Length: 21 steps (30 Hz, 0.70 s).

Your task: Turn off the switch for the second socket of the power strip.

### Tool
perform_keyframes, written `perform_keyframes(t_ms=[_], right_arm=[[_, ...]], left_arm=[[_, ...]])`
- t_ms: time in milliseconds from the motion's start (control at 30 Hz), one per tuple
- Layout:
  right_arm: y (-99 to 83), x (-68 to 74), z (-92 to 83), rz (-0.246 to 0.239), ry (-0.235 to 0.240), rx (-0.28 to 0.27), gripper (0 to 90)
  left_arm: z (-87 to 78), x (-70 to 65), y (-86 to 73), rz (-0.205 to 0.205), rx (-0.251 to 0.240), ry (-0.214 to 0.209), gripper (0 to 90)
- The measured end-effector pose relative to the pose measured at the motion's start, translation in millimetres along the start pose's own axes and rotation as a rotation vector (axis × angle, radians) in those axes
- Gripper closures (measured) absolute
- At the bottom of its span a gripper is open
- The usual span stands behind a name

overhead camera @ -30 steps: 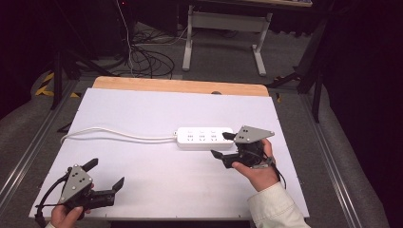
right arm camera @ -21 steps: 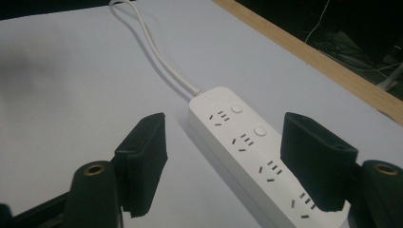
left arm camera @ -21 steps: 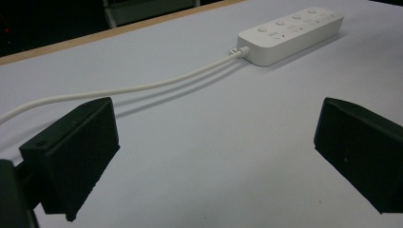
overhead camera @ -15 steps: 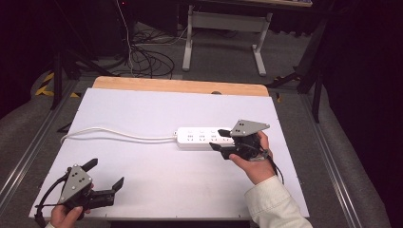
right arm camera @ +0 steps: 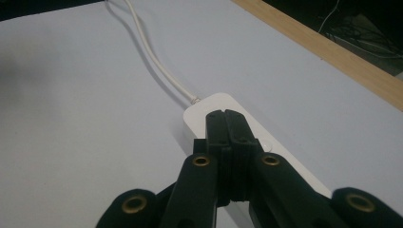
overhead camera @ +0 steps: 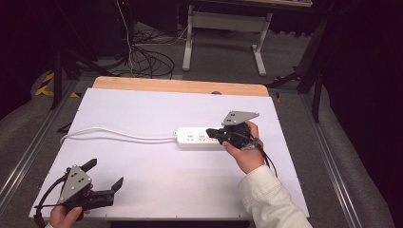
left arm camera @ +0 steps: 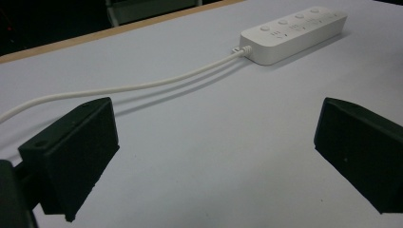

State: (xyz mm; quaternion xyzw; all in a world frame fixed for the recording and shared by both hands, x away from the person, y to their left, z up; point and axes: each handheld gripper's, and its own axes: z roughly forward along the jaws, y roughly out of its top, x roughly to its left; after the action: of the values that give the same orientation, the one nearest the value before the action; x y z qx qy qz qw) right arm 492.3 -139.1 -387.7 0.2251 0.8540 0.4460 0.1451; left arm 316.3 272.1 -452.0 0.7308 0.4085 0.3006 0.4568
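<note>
Hovering my right tongs (overhead camera: 215, 133), jaws pressed together, over the power strip (overhead camera: 197, 137), which lies lengthwise across the bench (overhead camera: 142, 104), cord (overhead camera: 114, 133) trailing left. My left tongs (overhead camera: 104, 173) sit spread apart, well off at the near-left corner, so I judge the right hand nearer.

A white-topped bench (overhead camera: 142, 114) with a wooden far edge stood on grey carpet (overhead camera: 351, 156); beyond, tangled cables (overhead camera: 142, 57) and a white desk frame (overhead camera: 223, 28) sat in darkness.

Left gripper (overhead camera: 104, 176) jaws spread wide; right gripper (overhead camera: 211, 132) jaws pressed together.
</note>
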Motion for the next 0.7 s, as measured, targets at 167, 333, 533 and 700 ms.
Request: perform_keyframes(t_ms=[167, 333, 533, 700], right_arm=[[-1.1, -7.0, 13.8, 0.041, -0.012, -0.002, 90.0], [-3.6, -15.3, 27.7, 0.063, -0.025, -0.002, 90.0], [-7.5, -22.4, 45.4, 0.067, -0.043, 0.021, 90.0], [-12.0, -28.5, 57.4, 0.082, -0.059, 0.040, 90.0]], left_arm=[[0.4, 0.1, -0.1, -0.003, -0.002, -0.001, 1.6], [0.3, 0.5, -0.1, -0.003, -0.003, -0.001, 1.6], [0.0, 0.8, -0.1, -0.003, -0.003, -0.002, 1.6], [-0.3, 1.2, 0.0, 0.002, -0.003, 0.000, 1.6]])
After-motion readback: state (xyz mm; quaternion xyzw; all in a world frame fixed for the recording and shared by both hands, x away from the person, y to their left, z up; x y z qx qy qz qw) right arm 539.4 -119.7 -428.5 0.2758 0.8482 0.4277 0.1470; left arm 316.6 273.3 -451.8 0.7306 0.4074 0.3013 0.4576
